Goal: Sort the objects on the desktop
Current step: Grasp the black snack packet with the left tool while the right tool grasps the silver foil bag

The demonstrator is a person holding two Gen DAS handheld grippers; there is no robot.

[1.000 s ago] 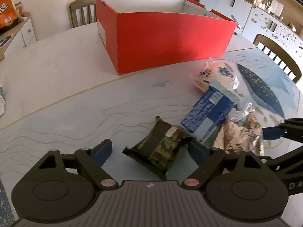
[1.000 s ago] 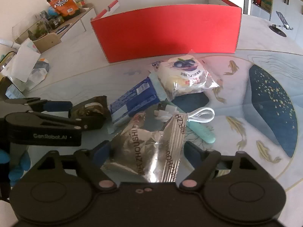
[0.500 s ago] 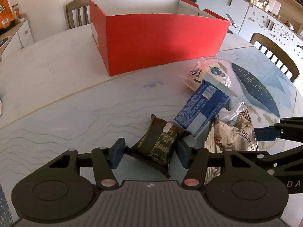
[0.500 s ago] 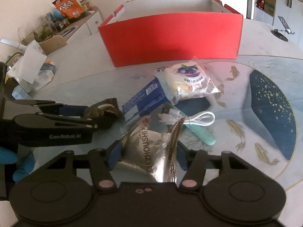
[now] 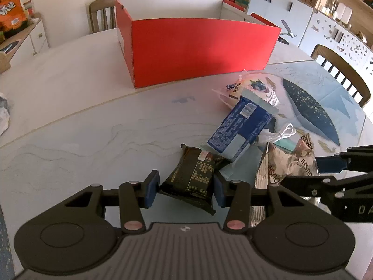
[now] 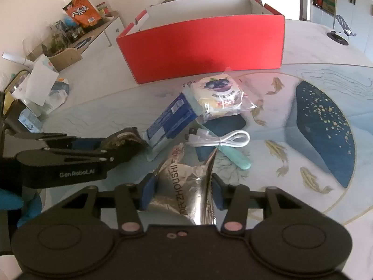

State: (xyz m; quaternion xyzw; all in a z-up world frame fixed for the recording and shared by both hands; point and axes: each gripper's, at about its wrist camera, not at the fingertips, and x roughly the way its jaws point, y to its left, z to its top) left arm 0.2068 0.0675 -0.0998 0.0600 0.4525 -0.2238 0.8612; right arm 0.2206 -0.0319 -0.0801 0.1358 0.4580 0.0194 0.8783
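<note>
My left gripper (image 5: 185, 190) is shut on a dark snack packet (image 5: 193, 177) and holds it just above the table; the packet also shows in the right wrist view (image 6: 123, 141). My right gripper (image 6: 180, 192) is shut on a crinkled silver foil bag (image 6: 184, 186), which shows in the left wrist view too (image 5: 282, 165). An open red box (image 5: 198, 49) stands at the back of the table. A blue packet (image 6: 170, 119), a clear-bagged blueberry bun (image 6: 219, 95), a white cable (image 6: 221, 140) and a mint green stick (image 6: 235, 156) lie between the box and the grippers.
The round table (image 5: 70, 107) has a whale and fish print on its right side (image 6: 324, 126). Chairs stand behind the box (image 5: 102, 14) and at the right (image 5: 342, 70). A side cabinet with an orange snack bag (image 6: 80, 10) and clutter is at the left.
Both grippers have closed: the left one onto the dark snack packet, the right one onto the silver foil bag. Both bags have been lifted slightly off the table.
</note>
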